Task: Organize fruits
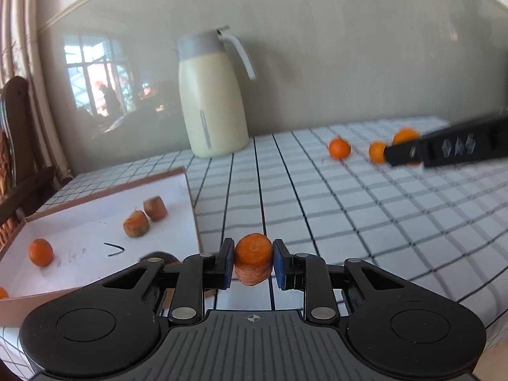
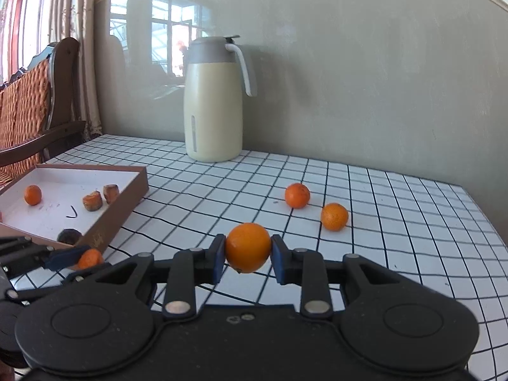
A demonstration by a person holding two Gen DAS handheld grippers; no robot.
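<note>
Unlabelled throughout, cream jug (image 2: 213, 104), brown-edged tray (image 2: 120, 209).

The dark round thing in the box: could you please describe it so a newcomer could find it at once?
Start at the brown box left of the jug on the checked table. In its near corner lies the dark thing. Everything else in the box is orange: a mandarin and two carrot chunks.

The left gripper (image 1: 253, 263) clamps a carrot chunk (image 1: 253, 258) beside the box (image 1: 190, 197).
</note>
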